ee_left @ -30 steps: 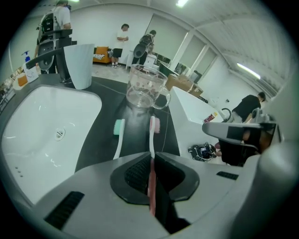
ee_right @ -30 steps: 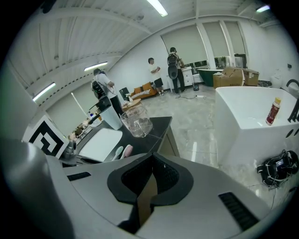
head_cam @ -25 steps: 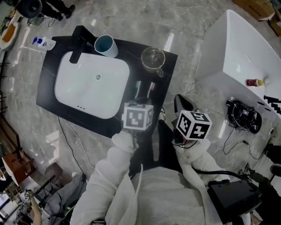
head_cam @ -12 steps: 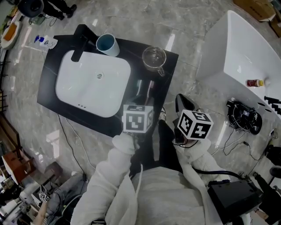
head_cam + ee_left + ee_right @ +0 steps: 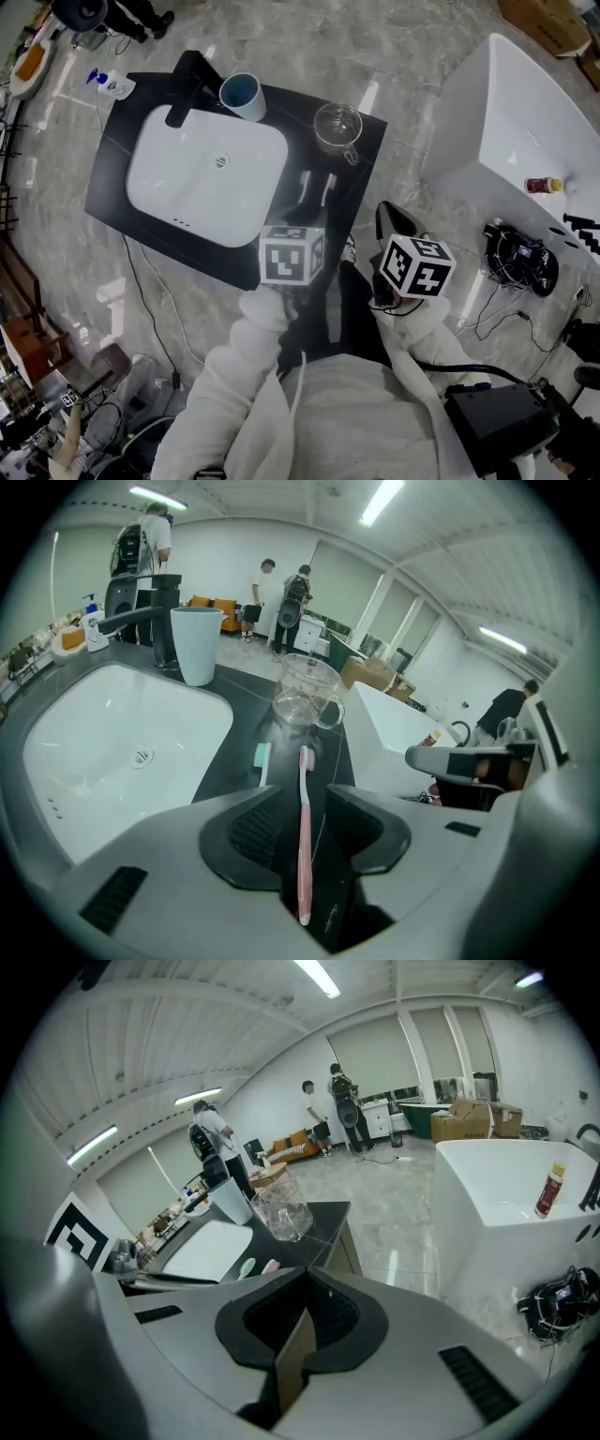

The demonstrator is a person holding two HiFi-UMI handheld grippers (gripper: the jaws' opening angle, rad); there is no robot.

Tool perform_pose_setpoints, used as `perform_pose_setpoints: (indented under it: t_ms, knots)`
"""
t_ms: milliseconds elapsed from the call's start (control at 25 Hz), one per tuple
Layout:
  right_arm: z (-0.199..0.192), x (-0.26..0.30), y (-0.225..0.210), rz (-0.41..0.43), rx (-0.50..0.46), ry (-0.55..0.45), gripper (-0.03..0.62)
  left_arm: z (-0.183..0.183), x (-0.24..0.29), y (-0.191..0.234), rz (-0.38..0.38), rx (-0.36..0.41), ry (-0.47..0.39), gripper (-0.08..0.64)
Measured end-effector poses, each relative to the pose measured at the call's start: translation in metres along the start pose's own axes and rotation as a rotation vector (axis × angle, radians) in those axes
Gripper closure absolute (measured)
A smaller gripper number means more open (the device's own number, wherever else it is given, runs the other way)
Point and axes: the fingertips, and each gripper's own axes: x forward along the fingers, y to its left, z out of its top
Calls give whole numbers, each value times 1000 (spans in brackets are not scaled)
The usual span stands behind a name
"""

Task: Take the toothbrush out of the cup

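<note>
Two toothbrushes lie side by side on the black counter, in front of a clear glass mug. The green one is on the left, the pink one on the right. My left gripper hovers just over the pink toothbrush. Its jaws have just been opening and now stand apart, with the pink handle in the gap and neither pad pressing on it. My right gripper hangs off the counter's right side, its jaws together and empty.
A white sink fills the counter's left part, with a black faucet and a pale blue cup at its far edge. A white tub with a small bottle stands to the right. Cables lie on the floor.
The left gripper has lifted slightly and drawn back from the toothbrushes, which stay lying on the counter. The head view has shifted a little. The right gripper has kept still.
</note>
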Motion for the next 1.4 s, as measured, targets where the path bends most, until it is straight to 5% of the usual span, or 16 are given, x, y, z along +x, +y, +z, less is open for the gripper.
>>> perform_pose_setpoints:
  t_ms: [640, 920, 1400]
  knots:
    - [29, -14, 26, 28, -58, -55, 569, 22, -45, 31, 71, -108, -116, 431]
    - [54, -16, 55, 79, -109, -101, 569, 42, -86, 60, 139, -156, -218, 512]
    - [112, -20, 118, 174, -199, -209, 569, 70, -168, 108, 259, -193, -410, 551]
